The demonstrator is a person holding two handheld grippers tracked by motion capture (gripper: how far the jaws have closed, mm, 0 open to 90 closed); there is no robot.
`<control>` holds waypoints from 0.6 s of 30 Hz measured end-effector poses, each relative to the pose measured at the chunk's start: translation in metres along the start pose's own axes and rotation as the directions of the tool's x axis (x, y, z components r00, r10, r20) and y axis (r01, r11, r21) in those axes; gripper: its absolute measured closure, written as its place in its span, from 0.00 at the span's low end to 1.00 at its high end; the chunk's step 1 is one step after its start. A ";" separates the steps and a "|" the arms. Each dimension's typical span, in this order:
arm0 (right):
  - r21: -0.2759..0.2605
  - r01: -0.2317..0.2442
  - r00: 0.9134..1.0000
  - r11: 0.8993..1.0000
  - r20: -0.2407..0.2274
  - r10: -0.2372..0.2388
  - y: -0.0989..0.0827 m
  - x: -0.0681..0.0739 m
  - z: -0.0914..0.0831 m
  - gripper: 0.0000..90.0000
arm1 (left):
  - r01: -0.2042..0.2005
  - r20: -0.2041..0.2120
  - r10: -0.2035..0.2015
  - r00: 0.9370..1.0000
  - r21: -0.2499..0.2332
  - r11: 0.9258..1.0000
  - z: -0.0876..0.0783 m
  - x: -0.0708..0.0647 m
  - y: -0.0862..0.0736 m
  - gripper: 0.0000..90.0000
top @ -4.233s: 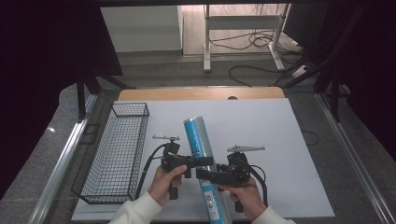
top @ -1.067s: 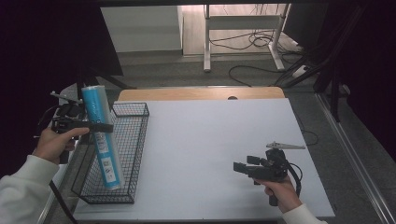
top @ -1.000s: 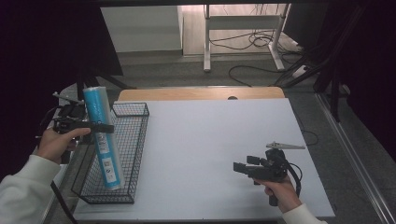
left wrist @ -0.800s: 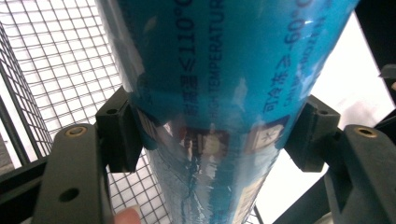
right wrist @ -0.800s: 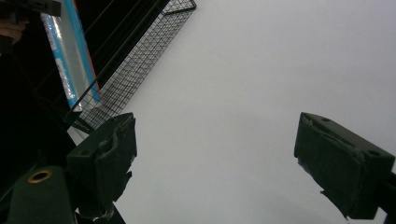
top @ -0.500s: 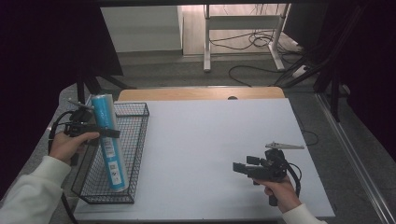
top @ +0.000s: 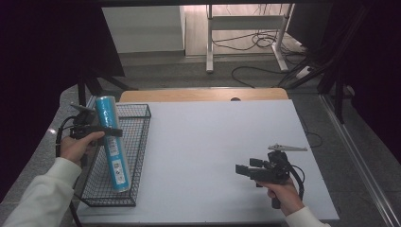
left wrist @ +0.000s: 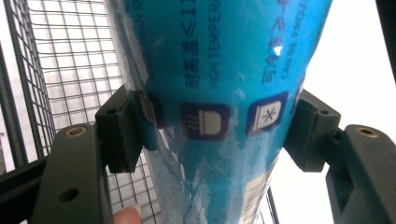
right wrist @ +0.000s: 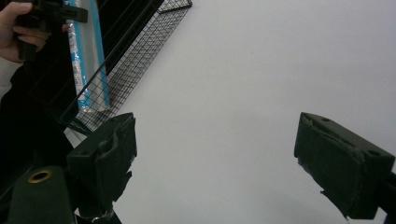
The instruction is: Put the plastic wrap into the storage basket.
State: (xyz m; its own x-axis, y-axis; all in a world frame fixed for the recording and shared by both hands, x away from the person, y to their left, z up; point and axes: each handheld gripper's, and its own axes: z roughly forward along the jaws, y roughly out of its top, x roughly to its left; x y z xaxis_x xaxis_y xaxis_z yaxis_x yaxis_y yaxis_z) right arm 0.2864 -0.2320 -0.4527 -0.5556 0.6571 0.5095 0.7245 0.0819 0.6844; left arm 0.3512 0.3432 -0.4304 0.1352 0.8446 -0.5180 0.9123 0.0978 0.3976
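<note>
A: Which step is this, would you say?

B: Putting the roll (top: pixel 112 142) away, by the look of it. The left hand-held gripper (top: pixel 108 132) pinches the blue roll about its upper part, both pads pressed into the wrap. The roll stands tilted in the wire basket (top: pixel 137 156) at the left of the bench (top: pixel 213 142), its low end down near the basket's near end, its top leaning far and left above the rim.

A: And the right one?

B: The right hand-held gripper (top: pixel 243 170) hovers at the near right, jaws spread wide, nothing between them, well apart from the basket.

A: So what does the next move call for?

B: I'd judge lowering the top until the roll lies flat in the basket, then easing the jaws apart. Whether its low end already touches the mesh, I cannot tell.
</note>
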 end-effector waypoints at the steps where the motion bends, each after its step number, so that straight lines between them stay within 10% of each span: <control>1: 0.001 0.000 1.000 1.000 0.002 0.000 0.000 0.000 0.000 0.15 | 0.007 -0.008 -0.007 1.000 -0.003 1.000 0.003 0.000 0.001 0.35; 18: 0.005 -0.010 1.000 1.000 0.007 0.010 -0.001 -0.002 0.001 0.15 | 0.106 -0.137 -0.111 0.984 -0.041 0.994 0.041 -0.003 0.010 0.35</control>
State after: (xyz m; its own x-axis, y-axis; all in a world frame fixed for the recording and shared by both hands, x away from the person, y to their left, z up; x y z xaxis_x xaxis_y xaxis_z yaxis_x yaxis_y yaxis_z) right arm 0.2871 -0.2324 -0.4549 -0.5454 0.6632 0.5126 0.7319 0.0787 0.6768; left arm 0.3759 0.3205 -0.4559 -0.0209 0.8928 -0.4499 0.9050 0.2082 0.3710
